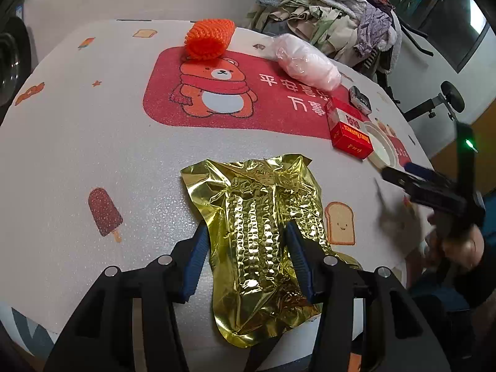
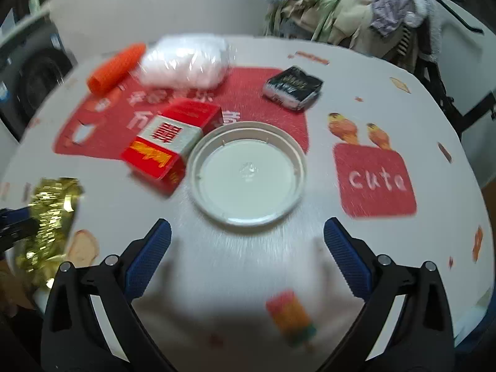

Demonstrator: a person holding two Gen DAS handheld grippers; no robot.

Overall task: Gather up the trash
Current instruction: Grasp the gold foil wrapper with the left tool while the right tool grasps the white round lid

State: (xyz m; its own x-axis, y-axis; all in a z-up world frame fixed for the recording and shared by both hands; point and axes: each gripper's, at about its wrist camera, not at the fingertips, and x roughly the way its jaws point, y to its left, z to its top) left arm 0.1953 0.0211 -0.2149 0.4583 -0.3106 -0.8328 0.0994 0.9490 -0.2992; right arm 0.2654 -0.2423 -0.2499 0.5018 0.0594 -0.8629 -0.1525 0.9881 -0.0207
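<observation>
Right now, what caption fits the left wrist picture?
Left gripper jaws straddle a crinkled gold foil wrapper on the cartoon-print table.

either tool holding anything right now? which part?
Left tool: its pads pinch the crumpled gold foil wrapper across its embossed middle, near the table edge. Right tool: open, nothing between its pads; the white lid lies ahead of it.

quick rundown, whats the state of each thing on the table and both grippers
gold wrapper: crumpled flat, empty, between the left gripper's pads
left gripper: part closed astride the wrapper, grip unclear
right gripper: open, empty, above the table
red box: lying flat, flap open
white lid: upside down, empty
orange net: rolled, on its side
white bag: bunched up
black pack: crushed
</observation>
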